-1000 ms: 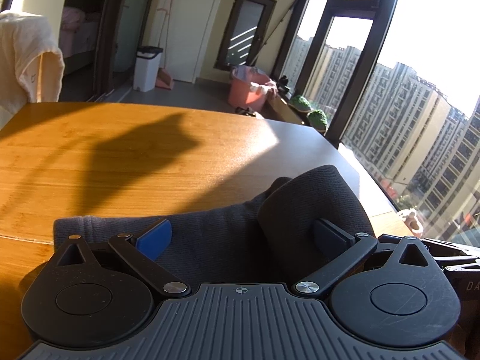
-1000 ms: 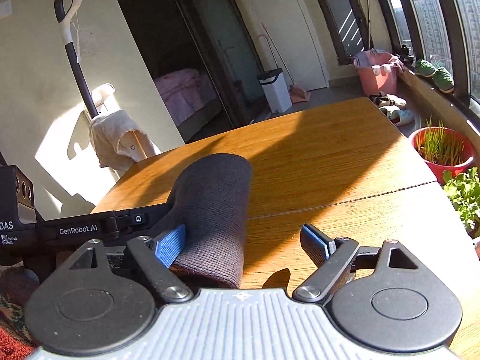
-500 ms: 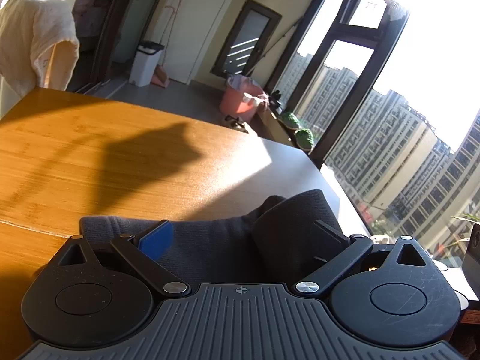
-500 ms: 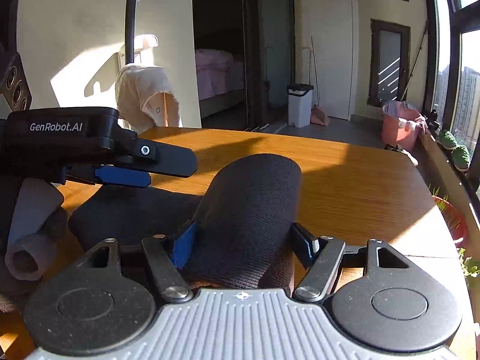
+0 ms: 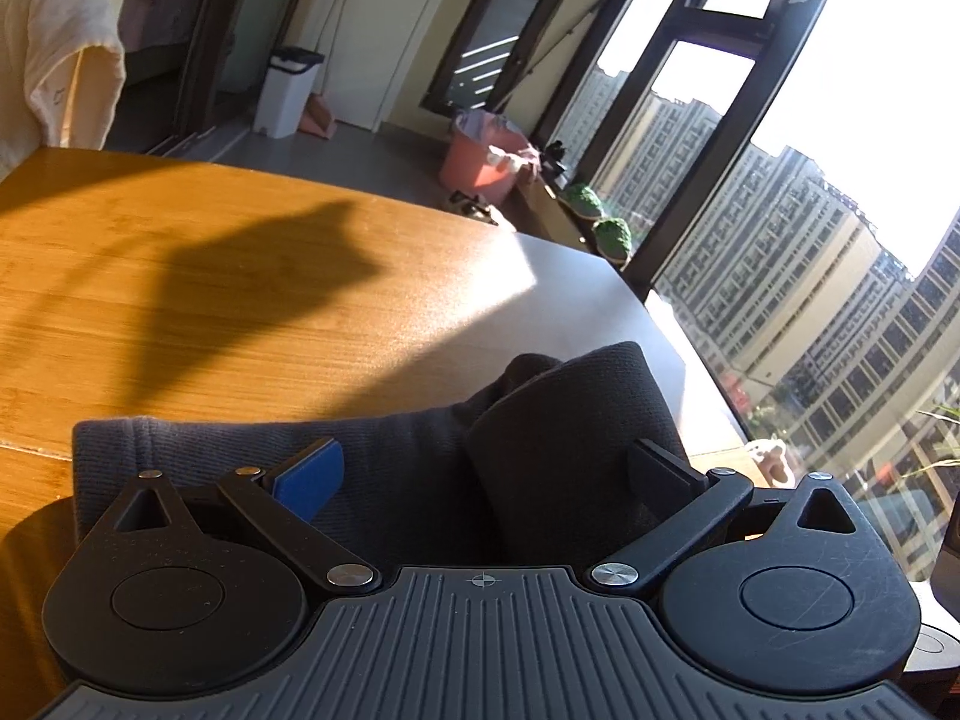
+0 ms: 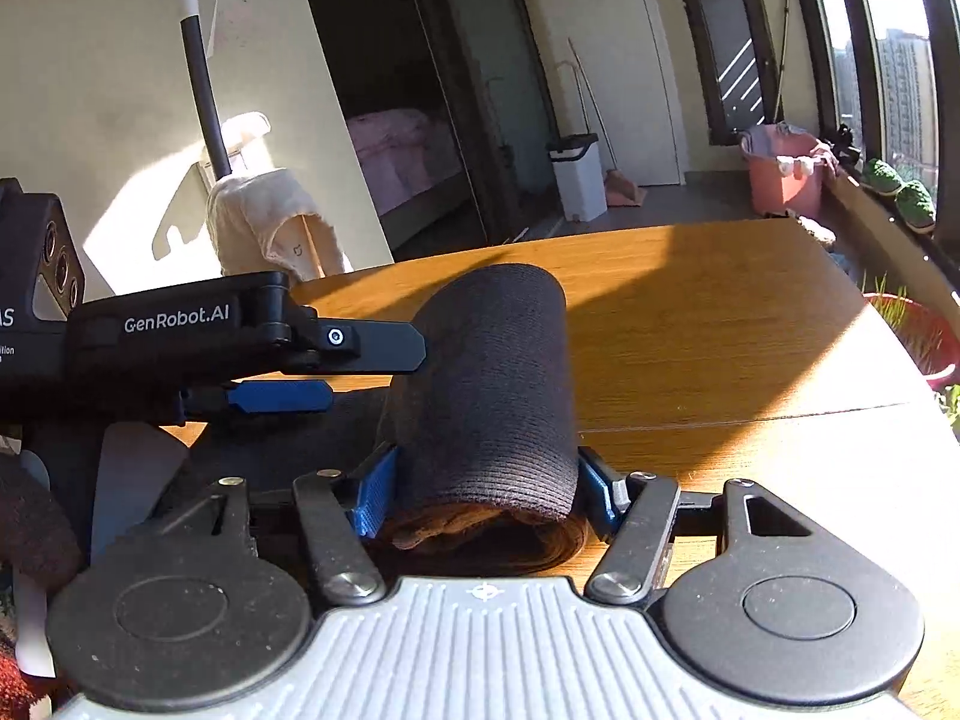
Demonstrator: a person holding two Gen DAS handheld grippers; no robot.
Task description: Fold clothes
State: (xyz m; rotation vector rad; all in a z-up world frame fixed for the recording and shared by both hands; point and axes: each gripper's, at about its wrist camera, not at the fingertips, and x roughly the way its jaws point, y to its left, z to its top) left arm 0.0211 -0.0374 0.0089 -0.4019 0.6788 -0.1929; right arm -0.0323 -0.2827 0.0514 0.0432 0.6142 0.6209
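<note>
A dark knitted garment (image 5: pixel 408 468) lies on the wooden table (image 5: pixel 240 300), one end rolled into a thick tube (image 5: pixel 576 420). My left gripper (image 5: pixel 480 480) is open, its fingers wide apart over the flat part, the rolled end by its right finger. In the right wrist view my right gripper (image 6: pixel 486 480) is shut on the rolled end (image 6: pixel 492 384), with blue pads (image 6: pixel 375 489) pressing both sides. The left gripper's fingers (image 6: pixel 282 396) reach in from the left, beside the roll.
A cream cloth (image 6: pixel 270 222) hangs over a chair past the table's far edge. A pink bucket (image 5: pixel 486 159) and a white bin (image 5: pixel 288 90) stand on the floor beyond. Windows run along the right; a red plant pot (image 6: pixel 924 336) sits below the table's right edge.
My right gripper has closed its fingers onto the rolled end of the garment. The left gripper has stayed open over the flat part, and its view has swung slightly.
</note>
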